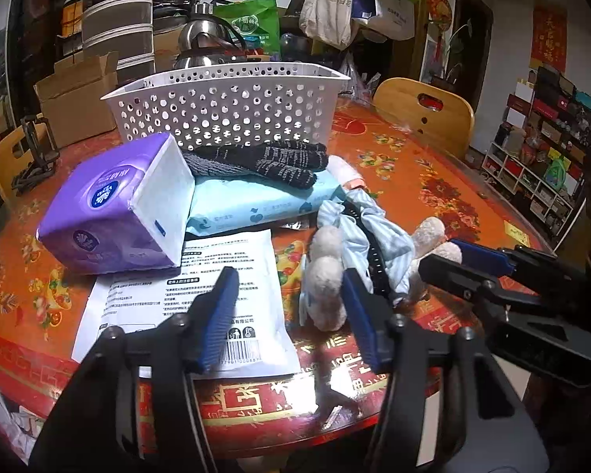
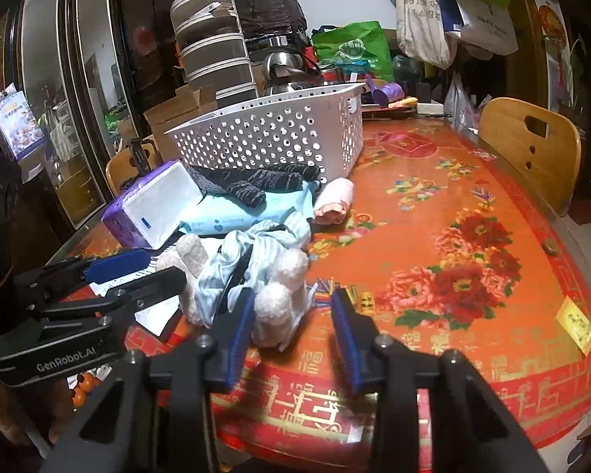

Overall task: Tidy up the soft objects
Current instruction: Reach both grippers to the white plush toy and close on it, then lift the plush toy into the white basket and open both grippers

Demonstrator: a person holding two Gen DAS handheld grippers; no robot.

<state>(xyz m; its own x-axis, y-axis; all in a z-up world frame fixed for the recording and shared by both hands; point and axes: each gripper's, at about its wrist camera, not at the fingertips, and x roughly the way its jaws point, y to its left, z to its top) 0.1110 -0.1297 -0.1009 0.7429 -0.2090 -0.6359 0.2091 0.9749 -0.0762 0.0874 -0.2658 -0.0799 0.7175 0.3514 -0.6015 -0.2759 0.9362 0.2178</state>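
Observation:
A plush toy in a blue striped shirt (image 1: pixel 358 236) (image 2: pixel 256 260) lies on the red flowered table. My left gripper (image 1: pixel 291 307) is open, its fingers over a white printed packet (image 1: pixel 201 295) and beside the toy's feet. My right gripper (image 2: pixel 291 331) is open, with the toy's fluffy foot between its fingers; it also shows in the left wrist view (image 1: pixel 453 256). Behind lie a purple tissue pack (image 1: pixel 118 213) (image 2: pixel 149 209), a light blue wipes pack (image 1: pixel 256 201) (image 2: pixel 248 213), dark knit gloves (image 1: pixel 272 161) (image 2: pixel 264 181), a pink rolled cloth (image 2: pixel 335 201) and a white perforated basket (image 1: pixel 224 106) (image 2: pixel 272 134).
Wooden chair backs stand at the table's right edge (image 1: pixel 425 110) (image 2: pixel 532 146) and left edge (image 1: pixel 4 157). Cardboard boxes (image 1: pixel 78 94), a steel kettle (image 1: pixel 212 43) and hanging bags (image 2: pixel 425 12) crowd the far side. A yellow sticker (image 2: pixel 575 323) lies at the right.

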